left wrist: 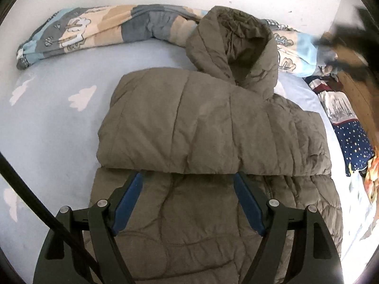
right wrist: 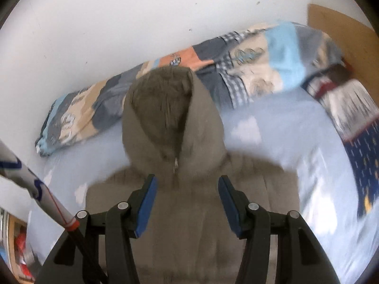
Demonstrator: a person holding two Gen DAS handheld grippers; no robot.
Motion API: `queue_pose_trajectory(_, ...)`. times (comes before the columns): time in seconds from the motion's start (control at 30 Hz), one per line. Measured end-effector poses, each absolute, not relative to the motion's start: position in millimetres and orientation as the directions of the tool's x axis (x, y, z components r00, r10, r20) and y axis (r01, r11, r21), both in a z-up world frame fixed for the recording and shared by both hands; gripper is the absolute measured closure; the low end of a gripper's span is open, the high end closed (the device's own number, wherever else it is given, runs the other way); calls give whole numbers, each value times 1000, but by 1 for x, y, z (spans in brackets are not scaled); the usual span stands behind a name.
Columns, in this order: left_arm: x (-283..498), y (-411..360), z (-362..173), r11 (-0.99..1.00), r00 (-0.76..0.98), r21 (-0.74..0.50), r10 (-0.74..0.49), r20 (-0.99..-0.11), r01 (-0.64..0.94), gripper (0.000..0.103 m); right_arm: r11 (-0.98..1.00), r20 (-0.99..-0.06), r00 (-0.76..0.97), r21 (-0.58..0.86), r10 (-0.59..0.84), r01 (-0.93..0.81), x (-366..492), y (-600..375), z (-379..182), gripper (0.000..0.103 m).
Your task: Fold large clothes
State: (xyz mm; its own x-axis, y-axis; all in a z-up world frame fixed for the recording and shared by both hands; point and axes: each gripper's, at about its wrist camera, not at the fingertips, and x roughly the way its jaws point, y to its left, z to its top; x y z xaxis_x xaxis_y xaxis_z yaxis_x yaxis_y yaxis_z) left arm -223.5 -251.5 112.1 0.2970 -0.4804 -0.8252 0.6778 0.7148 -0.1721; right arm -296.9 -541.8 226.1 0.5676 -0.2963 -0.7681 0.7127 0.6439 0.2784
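You are holding both grippers, left gripper (left wrist: 189, 177) and right gripper (right wrist: 187, 182), with jaws apart and empty above the jacket (left wrist: 213, 123) lying beyond and beneath them; pinching one puffy layer risks undoing the fold.

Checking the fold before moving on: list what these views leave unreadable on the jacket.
- Left wrist: the jacket hem is cut off by the bottom edge and the left tool.
- Right wrist: motion blur smears the quilting; the right tool covers the lower front.
- Both: the sleeves are not visible.
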Motion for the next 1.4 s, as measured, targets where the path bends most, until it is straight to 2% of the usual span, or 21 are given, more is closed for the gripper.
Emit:
queue_pose_trajectory(0.17,-227,-255,104,705,285,-161,-470,-836,690,25,610,-781,530,253,-329,751,-229,-614,216,45)
queue_pose_trajectory(0.27,-225,-256,101,705,290,-145,-458,-840,694,25,601,-788,474,171,-392,781,-195,-640,202,45)
queue_pose_trajectory(0.53,-214,-257,93,712,278,-170,-466,-840,681,25,575,-776,469,171,-422,800,-150,-686,181,45)
queue_pose_trajectory(0.6,-213,-257,94,707,284,-167,-473,-834,687,25,575,-788,428,118,-442,810,-139,-688,173,52)
queue_pose_trajectory(0.63,-214,-258,96,706,294,-159,-473,-830,690,25,581,-794,418,103,-441,807,-135,-689,168,81)
queue_pose_trajectory(0.67,-214,-259,97,704,301,-151,-474,-827,694,25,586,-802,409,92,-436,805,-134,-690,162,97)
queue_pose_trajectory(0.77,-209,-261,98,713,319,-140,-468,-824,687,25,580,-774,415,77,-478,811,-149,-681,162,97)
queue_pose_trajectory(0.87,-201,-264,104,722,334,-148,-478,-812,676,25,582,-745,464,125,-480,803,-173,-671,173,97)
queue_pose_trajectory(0.97,-188,-278,117,707,337,-184,-528,-779,683,25,611,-720,508,147,-473,778,-200,-654,186,97)
queue_pose_trajectory(1.13,-130,-334,149,630,176,-441,-678,-714,639,25,639,-701,558,189,-443,746,-241,-631,197,97)
queue_pose_trajectory(1.4,-72,-355,195,596,187,-592,-773,-606,543,25,726,-677,588,116,-442,678,-286,-585,202,97)
